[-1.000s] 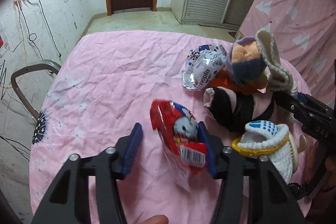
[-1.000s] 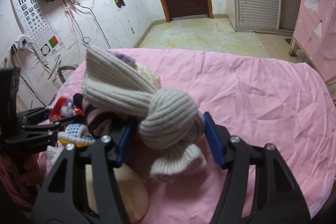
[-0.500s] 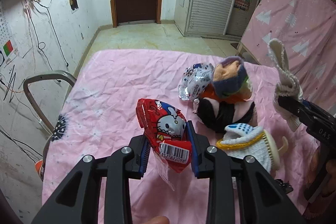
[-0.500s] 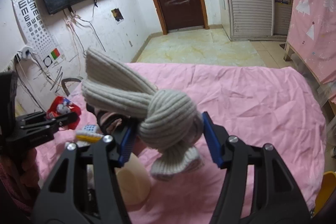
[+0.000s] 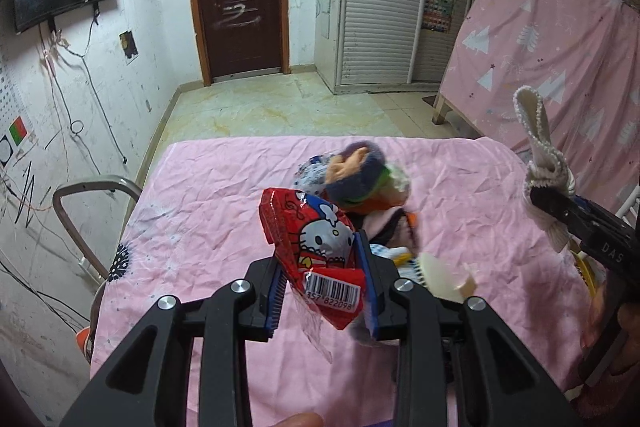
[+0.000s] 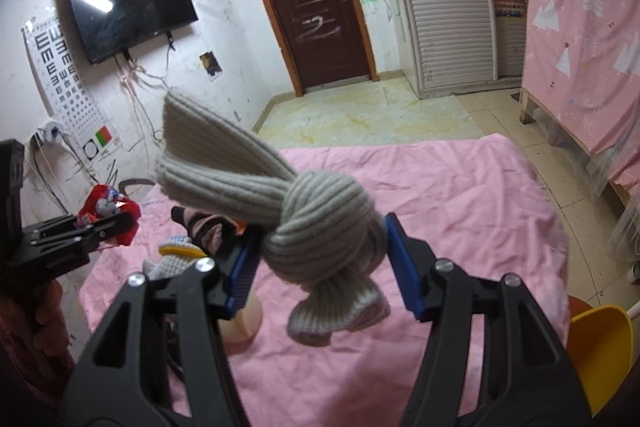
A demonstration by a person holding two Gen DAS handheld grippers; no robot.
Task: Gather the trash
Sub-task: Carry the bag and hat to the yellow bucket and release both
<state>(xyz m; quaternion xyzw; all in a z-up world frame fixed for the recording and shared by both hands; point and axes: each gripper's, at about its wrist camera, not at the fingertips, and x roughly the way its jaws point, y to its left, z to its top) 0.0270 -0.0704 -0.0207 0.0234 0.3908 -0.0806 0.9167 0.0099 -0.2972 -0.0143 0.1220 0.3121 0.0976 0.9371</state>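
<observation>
My left gripper (image 5: 322, 285) is shut on a red cartoon-cat snack wrapper (image 5: 310, 239) and holds it above the pink bed. The wrapper also shows in the right wrist view (image 6: 106, 209). My right gripper (image 6: 320, 267) is shut on a knotted beige knit sock (image 6: 280, 211), lifted above the bed; the sock also shows at the right of the left wrist view (image 5: 540, 155). A silver-blue foil wrapper (image 5: 310, 173) lies on the bed behind a pile of socks, mostly hidden.
A pile of rolled socks (image 5: 360, 183) and a white-yellow glove (image 6: 176, 255) lie on the pink sheet (image 5: 200, 219). A cream plastic object (image 6: 244, 319) sits near them. A yellow bin (image 6: 600, 355) stands at the bed's right. A metal chair frame (image 5: 80, 203) is left of the bed.
My left gripper closed on the red wrapper and lifted it off the bed. My right gripper rose higher with the beige sock. Both views pulled up and back.
</observation>
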